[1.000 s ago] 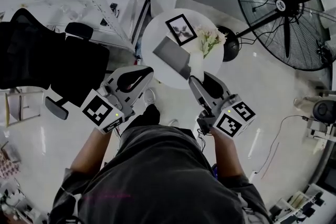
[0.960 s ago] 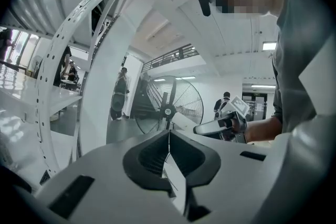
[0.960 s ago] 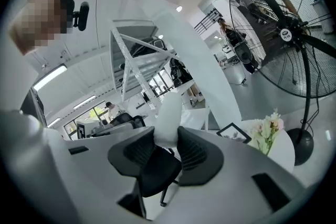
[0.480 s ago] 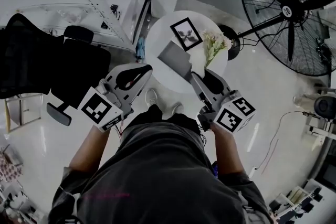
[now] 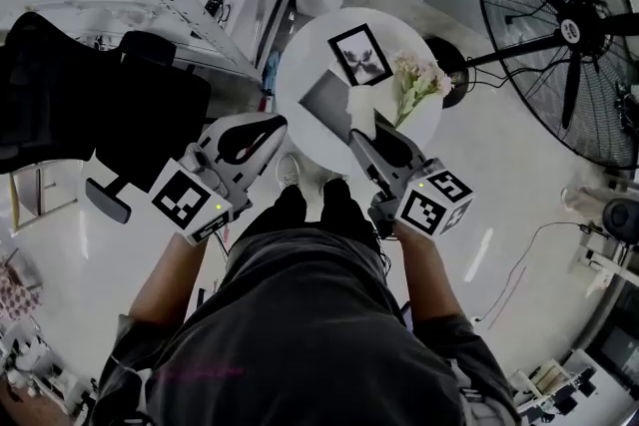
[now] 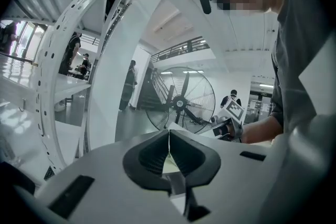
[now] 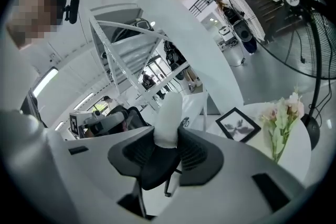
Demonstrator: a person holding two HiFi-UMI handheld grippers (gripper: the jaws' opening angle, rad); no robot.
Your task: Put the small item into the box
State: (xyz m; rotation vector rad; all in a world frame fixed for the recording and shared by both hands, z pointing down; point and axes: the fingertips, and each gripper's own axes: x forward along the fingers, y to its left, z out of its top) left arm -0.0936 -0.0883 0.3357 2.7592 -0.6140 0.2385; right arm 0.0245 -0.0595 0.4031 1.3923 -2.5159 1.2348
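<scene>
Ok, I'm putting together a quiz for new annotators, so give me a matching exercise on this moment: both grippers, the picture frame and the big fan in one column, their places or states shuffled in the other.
Things
1. left gripper
2. right gripper
3. picture frame
4. fan

Places or states
A. lies on the round table
B. jaws together, nothing between them
C. stands on the floor beside the table
D. clamped on a white item

Pairs: 1-B, 2-D, 3-A, 4-C
</scene>
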